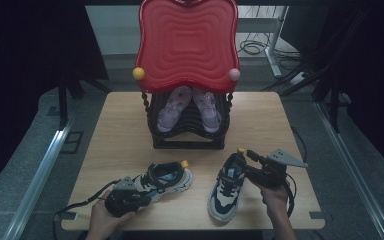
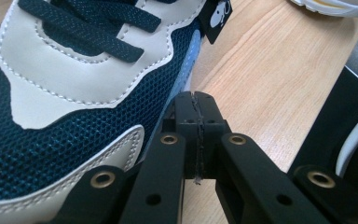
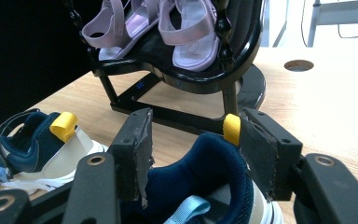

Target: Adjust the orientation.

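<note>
The right gripper (image 3: 193, 154) has its jaws spread wide around the padded heel collar of the navy mesh sneaker with cream leather panels (image 1: 226, 187), one pad inside the opening and one against the back by the yellow pull tab (image 3: 232, 129). Whether the pads truly press is hard to tell; a loose hold there could let the soft collar fold and the shoe drop on lifting.

The left gripper (image 2: 197, 135) has its jaws fully closed on nothing, tips beside the toe of the matching left sneaker (image 1: 162, 181), whose woven mesh and stitched overlays look pliant. A push from closed jaws might skid that shoe along the smooth pale wooden surface (image 1: 260, 125).

Behind stands a black curved rack (image 1: 187, 131) holding glossy lilac sandals (image 3: 186, 35) beneath a ridged red plastic tray (image 1: 186, 42); a careless swing could knock them.
</note>
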A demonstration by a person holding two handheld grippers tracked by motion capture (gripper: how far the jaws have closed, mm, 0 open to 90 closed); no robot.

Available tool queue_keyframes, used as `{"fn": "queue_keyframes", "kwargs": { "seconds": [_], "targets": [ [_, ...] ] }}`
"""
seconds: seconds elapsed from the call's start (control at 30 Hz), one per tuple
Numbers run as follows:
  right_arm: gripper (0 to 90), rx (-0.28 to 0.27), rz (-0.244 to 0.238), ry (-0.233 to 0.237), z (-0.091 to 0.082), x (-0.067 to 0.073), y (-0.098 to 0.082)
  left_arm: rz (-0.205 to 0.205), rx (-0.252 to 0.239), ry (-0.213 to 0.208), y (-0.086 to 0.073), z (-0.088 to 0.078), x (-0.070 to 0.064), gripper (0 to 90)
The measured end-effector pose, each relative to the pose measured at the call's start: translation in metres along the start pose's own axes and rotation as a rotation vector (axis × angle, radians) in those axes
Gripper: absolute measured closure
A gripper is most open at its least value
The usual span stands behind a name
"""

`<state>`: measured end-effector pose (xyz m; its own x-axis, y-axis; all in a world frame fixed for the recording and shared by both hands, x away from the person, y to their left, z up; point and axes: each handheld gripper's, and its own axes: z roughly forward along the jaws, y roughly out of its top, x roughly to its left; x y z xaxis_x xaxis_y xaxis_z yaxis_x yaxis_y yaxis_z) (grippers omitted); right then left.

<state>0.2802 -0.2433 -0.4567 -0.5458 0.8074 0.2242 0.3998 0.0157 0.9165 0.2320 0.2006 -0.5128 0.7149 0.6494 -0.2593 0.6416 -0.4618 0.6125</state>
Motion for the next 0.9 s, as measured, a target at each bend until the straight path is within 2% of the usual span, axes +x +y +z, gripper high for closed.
{"fn": "queue_keyframes", "kwargs": {
  "seconds": [0.23, 0.43, 0.57, 0.9],
  "targets": [
    [44.9, 0.002, 0.001, 0.001, 0.001, -0.001, 0.0, -0.044, -0.03, 0.002, -0.002, -0.005, 0.011, 89.9],
    [45.0, 0.004, 0.001, 0.007, 0.001, 0.002, 0.0, -0.053, -0.044, 0.025, 0.0, -0.01, 0.017, 90.0],
    [45.0, 0.007, -0.001, 0.011, 0.003, 0.003, 0.0, -0.076, -0.056, 0.025, -0.001, -0.011, 0.024, 90.0],
    [45.1, 0.011, -0.001, 0.012, 0.003, 0.003, 0.0, -0.099, -0.081, 0.077, -0.001, -0.018, 0.037, 89.9]
  ]
}}
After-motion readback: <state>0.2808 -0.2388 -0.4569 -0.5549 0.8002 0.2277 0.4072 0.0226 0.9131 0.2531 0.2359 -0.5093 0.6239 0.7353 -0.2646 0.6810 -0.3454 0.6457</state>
